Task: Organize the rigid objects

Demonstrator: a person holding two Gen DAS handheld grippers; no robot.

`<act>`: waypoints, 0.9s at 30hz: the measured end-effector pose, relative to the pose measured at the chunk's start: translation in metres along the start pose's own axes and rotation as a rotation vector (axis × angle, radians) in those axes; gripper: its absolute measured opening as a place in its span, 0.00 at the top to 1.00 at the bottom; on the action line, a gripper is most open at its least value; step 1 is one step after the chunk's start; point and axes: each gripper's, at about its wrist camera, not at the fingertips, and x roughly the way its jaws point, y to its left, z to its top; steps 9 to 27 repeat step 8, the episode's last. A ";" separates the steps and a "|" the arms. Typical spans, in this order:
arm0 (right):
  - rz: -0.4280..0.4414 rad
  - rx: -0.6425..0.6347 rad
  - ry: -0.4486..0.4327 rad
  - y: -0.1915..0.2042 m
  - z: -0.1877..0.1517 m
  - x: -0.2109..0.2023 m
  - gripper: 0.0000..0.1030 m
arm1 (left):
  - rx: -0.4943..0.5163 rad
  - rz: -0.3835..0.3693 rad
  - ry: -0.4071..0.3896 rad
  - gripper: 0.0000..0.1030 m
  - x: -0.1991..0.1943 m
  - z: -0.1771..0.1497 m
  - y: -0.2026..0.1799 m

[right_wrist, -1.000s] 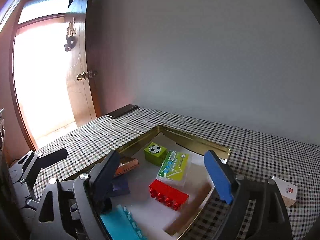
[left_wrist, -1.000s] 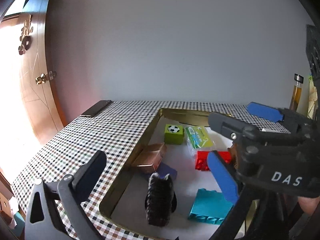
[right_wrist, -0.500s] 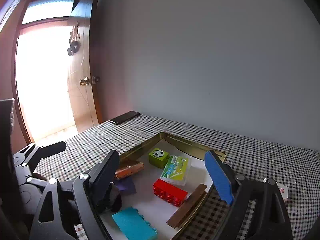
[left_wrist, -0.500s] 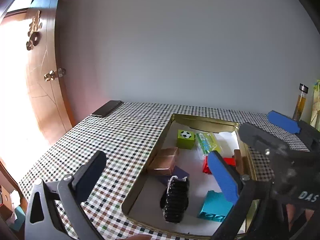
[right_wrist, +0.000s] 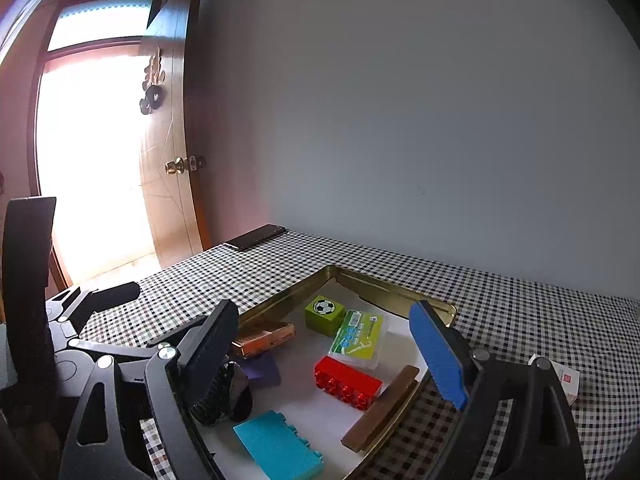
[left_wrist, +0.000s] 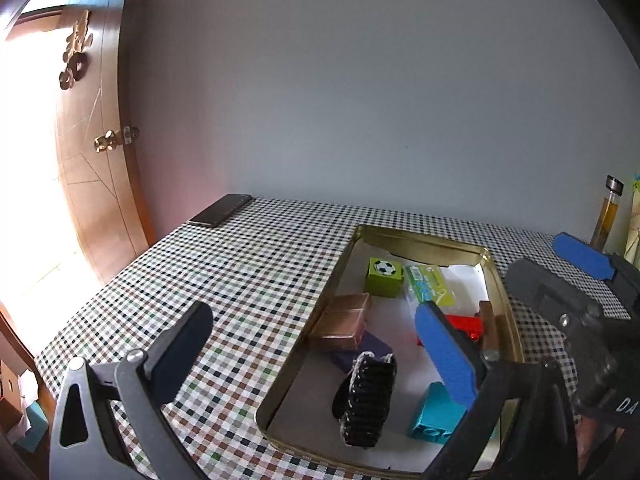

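A gold metal tray (left_wrist: 420, 236) (right_wrist: 384, 292) lies on the checked tablecloth. It holds a green football cube (left_wrist: 384, 276) (right_wrist: 324, 314), a green-and-white packet (left_wrist: 430, 290) (right_wrist: 358, 338), a red brick (right_wrist: 347, 380), a teal brick (left_wrist: 436, 416) (right_wrist: 278, 450), a copper box (left_wrist: 344, 322) (right_wrist: 262, 338), a purple block (left_wrist: 362, 352), a black ribbed object (left_wrist: 366, 400) and a brown wooden bar (right_wrist: 382, 408) leaning on the right rim. My left gripper (left_wrist: 312, 352) hangs open over the tray's left rim, holding nothing. My right gripper (right_wrist: 324, 358) is open above the tray, also holding nothing.
A dark phone (left_wrist: 220, 210) (right_wrist: 256, 237) lies at the table's far left corner. A wooden door (right_wrist: 170, 152) stands ajar on the left. A bottle of amber liquid (left_wrist: 608, 212) stands at the back right. A small white box (right_wrist: 566, 380) sits right of the tray.
Both grippers have risen and drawn back from the tray, so it looks smaller and farther. The left view has shifted left. The objects in the tray have not moved.
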 end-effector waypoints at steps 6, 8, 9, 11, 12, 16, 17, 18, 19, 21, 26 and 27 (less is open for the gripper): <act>0.009 0.008 -0.001 -0.001 -0.002 -0.003 0.14 | 0.011 0.004 -0.021 0.01 -0.003 0.000 -0.002; 0.010 0.009 -0.002 -0.001 -0.002 -0.005 0.14 | 0.013 0.014 -0.030 0.01 -0.005 0.000 -0.003; 0.010 0.009 -0.002 -0.001 -0.002 -0.005 0.14 | 0.013 0.014 -0.030 0.01 -0.005 0.000 -0.003; 0.010 0.009 -0.002 -0.001 -0.002 -0.005 0.14 | 0.013 0.014 -0.030 0.01 -0.005 0.000 -0.003; 0.010 0.009 -0.002 -0.001 -0.002 -0.005 0.14 | 0.013 0.014 -0.030 0.01 -0.005 0.000 -0.003; 0.010 0.009 -0.002 -0.001 -0.002 -0.005 0.14 | 0.013 0.014 -0.030 0.01 -0.005 0.000 -0.003; 0.010 0.009 -0.002 -0.001 -0.002 -0.005 0.14 | 0.013 0.014 -0.030 0.01 -0.005 0.000 -0.003; 0.010 0.009 -0.002 -0.001 -0.002 -0.005 0.14 | 0.013 0.014 -0.030 0.01 -0.005 0.000 -0.003; 0.010 0.009 -0.002 -0.001 -0.002 -0.005 0.14 | 0.013 0.014 -0.030 0.01 -0.005 0.000 -0.003; 0.010 0.009 -0.002 -0.001 -0.002 -0.005 0.14 | 0.013 0.014 -0.030 0.01 -0.005 0.000 -0.003; 0.010 0.009 -0.002 -0.001 -0.002 -0.005 0.14 | 0.013 0.014 -0.030 0.01 -0.005 0.000 -0.003; 0.010 0.009 -0.002 -0.001 -0.002 -0.005 0.14 | 0.013 0.014 -0.030 0.01 -0.005 0.000 -0.003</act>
